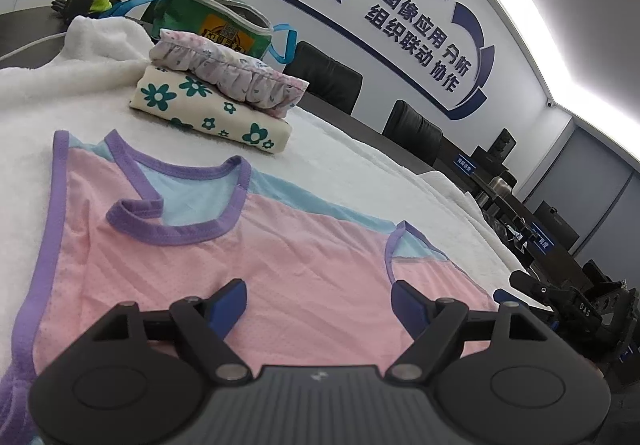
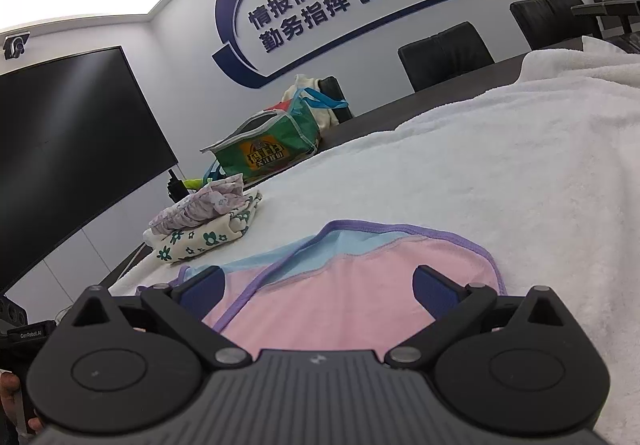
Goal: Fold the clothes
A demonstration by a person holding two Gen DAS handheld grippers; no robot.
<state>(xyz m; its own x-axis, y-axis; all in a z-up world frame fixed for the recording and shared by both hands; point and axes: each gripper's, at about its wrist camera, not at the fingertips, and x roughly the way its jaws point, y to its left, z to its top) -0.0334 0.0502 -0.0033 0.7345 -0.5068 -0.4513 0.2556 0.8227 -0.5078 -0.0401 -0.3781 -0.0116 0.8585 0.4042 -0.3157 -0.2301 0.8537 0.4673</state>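
A pink sleeveless top (image 1: 248,253) with purple trim and a light blue back lies flat on a white towel (image 1: 360,165). My left gripper (image 1: 320,299) hovers open just above its lower part, blue pads (image 1: 230,305) spread wide with nothing between them. In the right wrist view the same top (image 2: 340,297) lies under my right gripper (image 2: 318,287), which is also open and empty. Behind the top sits a pile of folded clothes: a cream piece with green flowers (image 1: 208,113) and a lilac ruffled piece (image 1: 228,69) on it, also seen as the folded pile (image 2: 204,221).
A green bag (image 1: 208,21) with blue handles stands behind the pile, the same bag (image 2: 268,145) showing in the right wrist view. Black office chairs (image 1: 328,77) line the dark table's far side. A large dark screen (image 2: 68,137) hangs on the left wall. The other gripper (image 1: 576,309) shows at right.
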